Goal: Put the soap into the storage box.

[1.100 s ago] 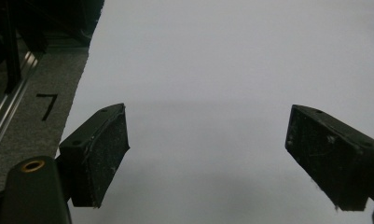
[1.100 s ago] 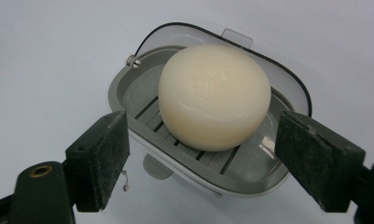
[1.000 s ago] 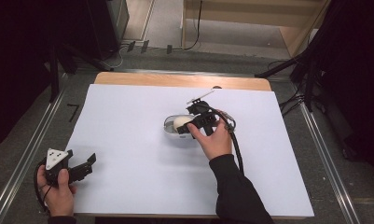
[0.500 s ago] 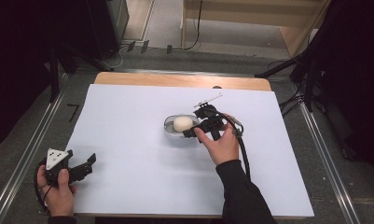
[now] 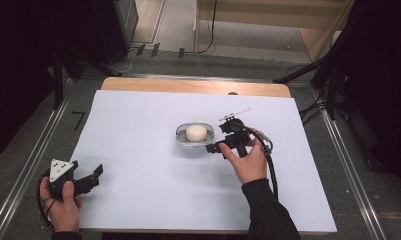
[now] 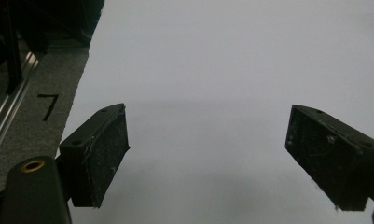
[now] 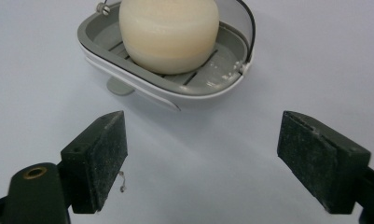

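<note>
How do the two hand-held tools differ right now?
The right tool sits mid-table, facing the soap dish with its cream soap; the left tool rests near the table's front left corner, facing bare white table. The left tool carries a grey three-cornered plate. Both stand open and hold nothing.

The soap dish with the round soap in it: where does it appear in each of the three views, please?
High view: the soap dish sits mid-table, just left of the right gripper.
Left gripper view: not in it; open jaws over the white table cover.
Right gripper view: top centre, beyond the open jaws, with the soap inside.
Shared landmark: the white table cover.
</note>
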`<state>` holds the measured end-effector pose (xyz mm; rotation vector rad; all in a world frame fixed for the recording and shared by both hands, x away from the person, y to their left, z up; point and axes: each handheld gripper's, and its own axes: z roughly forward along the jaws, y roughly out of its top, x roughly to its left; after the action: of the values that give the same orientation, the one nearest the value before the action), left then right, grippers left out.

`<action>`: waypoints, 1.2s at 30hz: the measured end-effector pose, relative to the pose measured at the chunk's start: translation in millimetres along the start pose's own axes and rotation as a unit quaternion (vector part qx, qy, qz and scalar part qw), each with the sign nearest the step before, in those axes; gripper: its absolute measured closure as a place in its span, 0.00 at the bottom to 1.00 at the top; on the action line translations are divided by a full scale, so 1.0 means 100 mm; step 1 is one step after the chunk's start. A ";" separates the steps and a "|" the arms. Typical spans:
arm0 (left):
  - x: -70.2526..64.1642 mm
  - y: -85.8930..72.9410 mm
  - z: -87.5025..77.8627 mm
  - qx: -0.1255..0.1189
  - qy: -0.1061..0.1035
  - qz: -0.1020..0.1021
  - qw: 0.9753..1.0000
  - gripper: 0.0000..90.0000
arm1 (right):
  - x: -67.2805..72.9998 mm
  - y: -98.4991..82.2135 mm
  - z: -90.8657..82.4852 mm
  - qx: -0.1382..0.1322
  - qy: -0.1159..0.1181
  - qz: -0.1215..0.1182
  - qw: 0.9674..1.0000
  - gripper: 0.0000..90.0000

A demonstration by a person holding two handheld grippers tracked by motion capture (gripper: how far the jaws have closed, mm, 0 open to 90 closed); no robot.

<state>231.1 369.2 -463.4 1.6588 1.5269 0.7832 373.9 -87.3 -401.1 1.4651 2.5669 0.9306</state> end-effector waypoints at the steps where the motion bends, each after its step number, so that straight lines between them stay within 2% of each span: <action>1: 0.00 0.00 0.00 0.000 0.000 -0.001 1.000 0.16 | -0.01 -0.02 0.00 -0.001 0.000 -0.002 1.000 0.18; 19: 0.00 0.00 0.00 0.000 0.002 0.002 1.000 0.16 | -0.12 -0.33 -0.09 -0.005 0.007 0.005 1.000 0.16; 24: -0.01 0.00 0.00 -0.001 0.003 0.002 1.000 0.16 | -0.18 -0.45 -0.13 -0.008 0.009 -0.001 1.000 0.16; 33: -0.01 0.00 0.00 0.000 0.004 0.002 1.000 0.16 | -0.33 -0.70 -0.23 -0.024 0.010 0.007 1.000 0.16; 36: -0.01 0.00 0.00 -0.002 0.004 0.001 1.000 0.16 | -0.39 -0.80 -0.26 -0.024 0.000 0.001 1.000 0.16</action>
<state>230.9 368.7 -463.5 1.6568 1.5286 0.7931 325.3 -160.8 -430.9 1.4550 2.5251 0.9838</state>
